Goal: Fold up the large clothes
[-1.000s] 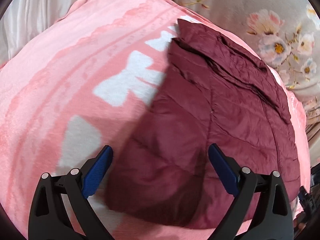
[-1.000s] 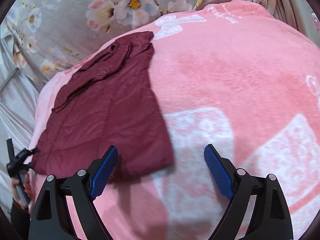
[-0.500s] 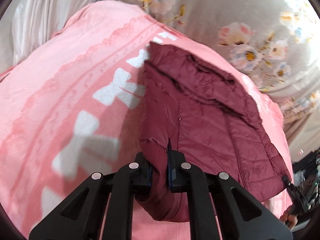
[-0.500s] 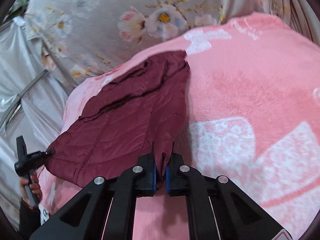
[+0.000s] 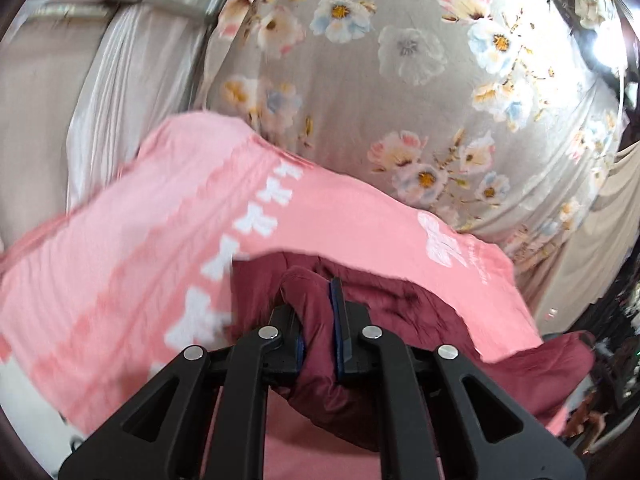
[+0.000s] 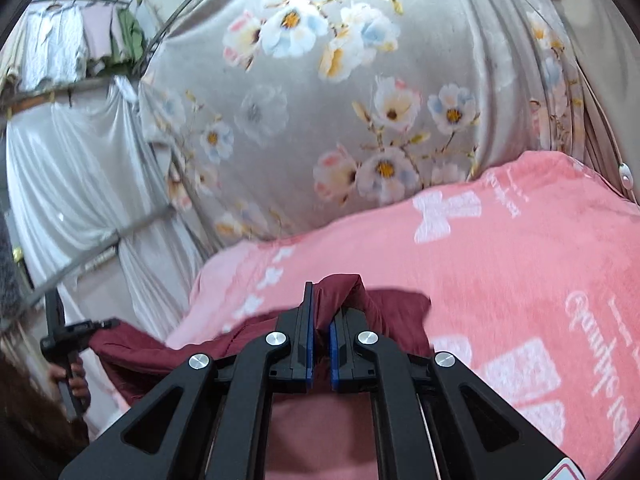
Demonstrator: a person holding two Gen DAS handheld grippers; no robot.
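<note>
Both claws have snapped shut since a second ago: our left claw and right claw pinch the maroon jacket, lifted off the pink blanket; we should carry both corners level.

- Most of the maroon jacket is hidden behind the left claw.
- The pink blanket is blurred on the left.
- Clothes far left are too small to tell.

The maroon quilted jacket hung lifted off the pink blanket, its near edge raised in two bunched folds; the fabric sagged between them. Its far part stayed low against the blanket; blur hid details.
</note>
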